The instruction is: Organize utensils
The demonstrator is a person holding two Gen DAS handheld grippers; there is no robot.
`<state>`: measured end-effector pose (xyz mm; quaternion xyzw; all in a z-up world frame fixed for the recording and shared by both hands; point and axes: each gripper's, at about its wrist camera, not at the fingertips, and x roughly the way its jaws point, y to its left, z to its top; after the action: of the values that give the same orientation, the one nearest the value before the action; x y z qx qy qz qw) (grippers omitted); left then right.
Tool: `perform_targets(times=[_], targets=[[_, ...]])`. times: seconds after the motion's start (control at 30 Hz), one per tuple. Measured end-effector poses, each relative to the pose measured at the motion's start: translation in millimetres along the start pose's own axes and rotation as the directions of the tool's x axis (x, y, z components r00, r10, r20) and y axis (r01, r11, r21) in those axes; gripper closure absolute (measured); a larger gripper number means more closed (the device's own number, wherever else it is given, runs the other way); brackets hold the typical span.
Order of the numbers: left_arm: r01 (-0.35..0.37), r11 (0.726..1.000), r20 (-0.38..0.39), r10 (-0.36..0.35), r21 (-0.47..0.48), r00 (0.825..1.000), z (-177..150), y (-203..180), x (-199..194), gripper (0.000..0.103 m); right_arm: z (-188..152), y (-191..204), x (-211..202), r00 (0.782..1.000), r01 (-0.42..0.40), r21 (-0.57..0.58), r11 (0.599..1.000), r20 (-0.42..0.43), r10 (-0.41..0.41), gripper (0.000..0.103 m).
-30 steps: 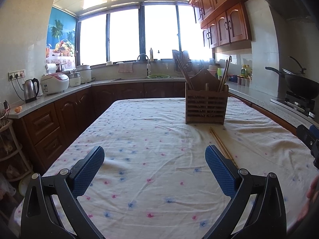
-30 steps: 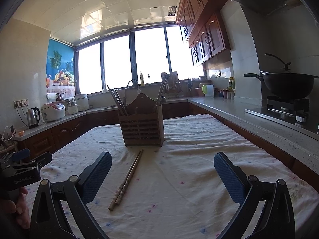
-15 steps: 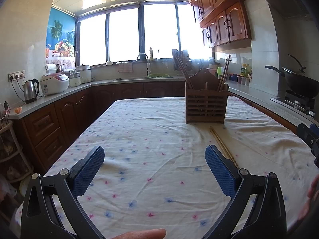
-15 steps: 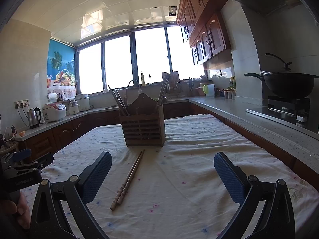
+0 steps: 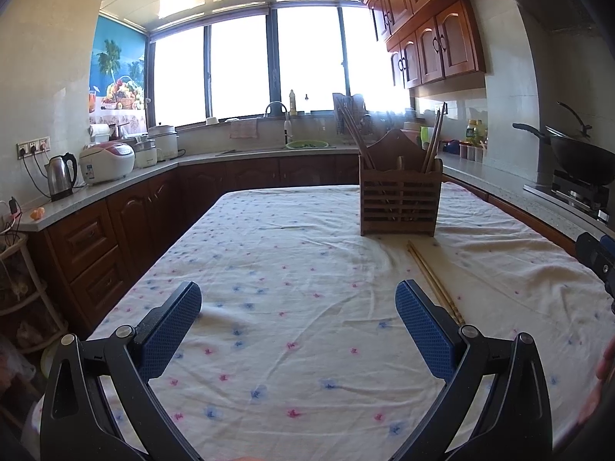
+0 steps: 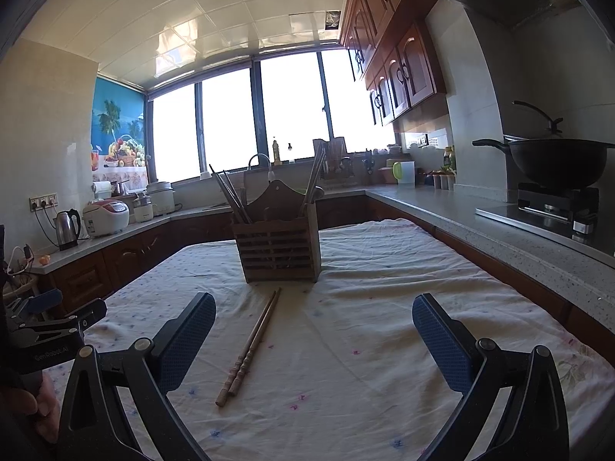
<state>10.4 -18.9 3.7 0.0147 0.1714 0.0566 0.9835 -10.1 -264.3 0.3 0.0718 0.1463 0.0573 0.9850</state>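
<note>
A wooden slatted utensil holder (image 5: 399, 199) (image 6: 277, 246) stands on the cloth-covered table, with chopsticks leaning out of both ends. A pair of wooden chopsticks (image 6: 251, 345) (image 5: 434, 282) lies flat on the cloth just in front of the holder. My right gripper (image 6: 313, 334) hovers open over the cloth, the loose pair lying between its blue pads, nearer the left one. My left gripper (image 5: 298, 320) is open too, empty, with the chopsticks just beyond its right pad (image 5: 423, 330). The left gripper's body (image 6: 50, 330) shows at the right wrist view's left edge.
The table cloth (image 5: 292, 253) is white with small flowers. Counters wrap the room: a kettle (image 5: 61, 176) and rice cooker (image 5: 107, 161) on the left, a sink (image 5: 276, 142) under the windows, a wok (image 6: 557, 161) on the stove at right.
The right gripper has crept slightly forward and tilted down, so holder and chopsticks sit lower in its view. The left view barely changed; a fingertip at its bottom edge half a second ago is almost gone.
</note>
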Motion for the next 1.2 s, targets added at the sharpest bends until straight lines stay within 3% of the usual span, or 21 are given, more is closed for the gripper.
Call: perform_targets(times=[1.2], targets=[[0.041, 0.999, -0.032, -0.041, 0.008, 0.999, 3.8, -4.2, 10.3, 0.0, 3.0, 11.1, 3.1, 0.999, -0.024, 0.027, 0.999, -0.027, 0.024, 0.0]])
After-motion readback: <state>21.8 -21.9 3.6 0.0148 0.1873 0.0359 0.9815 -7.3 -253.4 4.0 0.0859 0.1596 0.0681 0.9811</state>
